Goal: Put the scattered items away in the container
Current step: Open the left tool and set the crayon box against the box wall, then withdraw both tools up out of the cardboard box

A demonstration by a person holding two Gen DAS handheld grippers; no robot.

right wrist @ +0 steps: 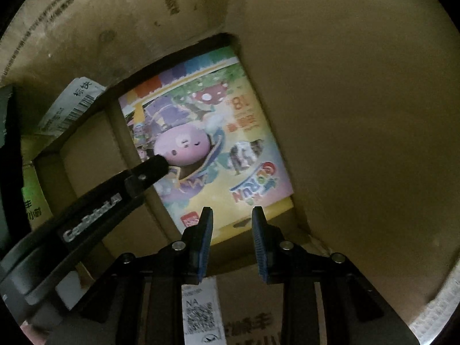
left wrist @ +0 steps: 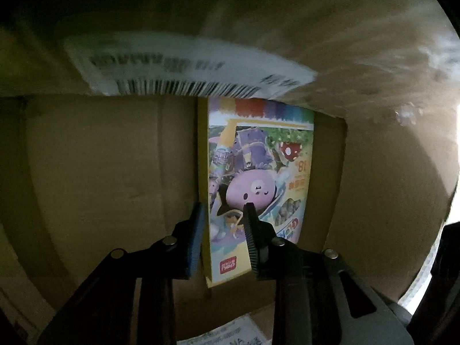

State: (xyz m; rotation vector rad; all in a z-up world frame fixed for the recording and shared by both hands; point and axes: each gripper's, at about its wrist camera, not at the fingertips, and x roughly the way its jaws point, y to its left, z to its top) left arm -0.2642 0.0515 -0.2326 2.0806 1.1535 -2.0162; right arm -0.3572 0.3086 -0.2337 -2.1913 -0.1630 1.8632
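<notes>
The colourful box (left wrist: 258,178), printed with a round pink cartoon face, a purple hat and a strip of coloured squares along one end, lies flat on the floor of the cardboard carton (left wrist: 100,172). It sits against the carton's right-hand wall as the left tongs' camera sees it, with bare brown cardboard stretching away on its other side. One flap of the carton hangs over the far end of the box, and a white shipping label (left wrist: 184,69) with a barcode is stuck on that flap; the print is too blurred to read.

The left tongs (left wrist: 222,215) point steeply down into the carton, just above the near part of the box. Their jaws stand a little apart. The left-hand jaw, with its blue pad, is over the box's yellow edge, and the dark jaw is over the picture near the pink face. Nothing is pinched between them, and whether the tips touch the lid I cannot tell in this dim light.

The right tongs (right wrist: 232,215) also point down into the carton, over the near edge of the box (right wrist: 207,143) by its yellow border. Their blue-padded jaws are parted with an empty gap between, gripping nothing. From that side, a dark finger of the left tongs (right wrist: 152,166) reaches across onto the pink face. A white sticker (right wrist: 201,313) with a square code shows on the cardboard just below the right tongs.
</notes>
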